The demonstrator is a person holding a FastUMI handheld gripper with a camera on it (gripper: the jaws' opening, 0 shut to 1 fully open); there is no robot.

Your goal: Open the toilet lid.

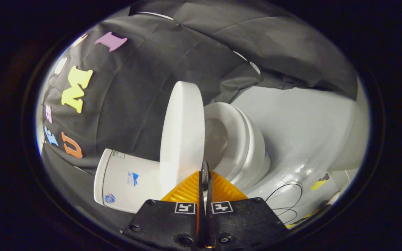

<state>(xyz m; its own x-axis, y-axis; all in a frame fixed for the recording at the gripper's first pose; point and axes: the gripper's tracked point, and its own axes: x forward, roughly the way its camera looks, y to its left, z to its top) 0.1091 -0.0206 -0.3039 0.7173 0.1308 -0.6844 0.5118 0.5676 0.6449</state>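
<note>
The gripper (205,181) has its two fingers pressed together, only a thin slit left between them; whether their tips pinch the lid's rim or merely meet beside it cannot be told, since the tips sit right at the near edge of the toilet lid (181,134); the lid stands raised, well clear of the seat, seen almost edge-on with its broad white face turned toward the tank side. Just past the tips, on the other side of the lid, lies the toilet seat (234,139), a white ring resting on the bowl (255,157), with the shadowed hollow of the bowl showing through it. On the lid's far side from the seat sits the white tank (126,184), bearing small stickers on its wall. Beyond the bowl spreads the pale glossy floor (302,129); a thin dark cable (286,200) loops across it near the fingers, and a scrap of yellow tape (319,182) lies farther off. Dark creased cloth (145,87) hangs behind the toilet as the booth's wall.
</note>
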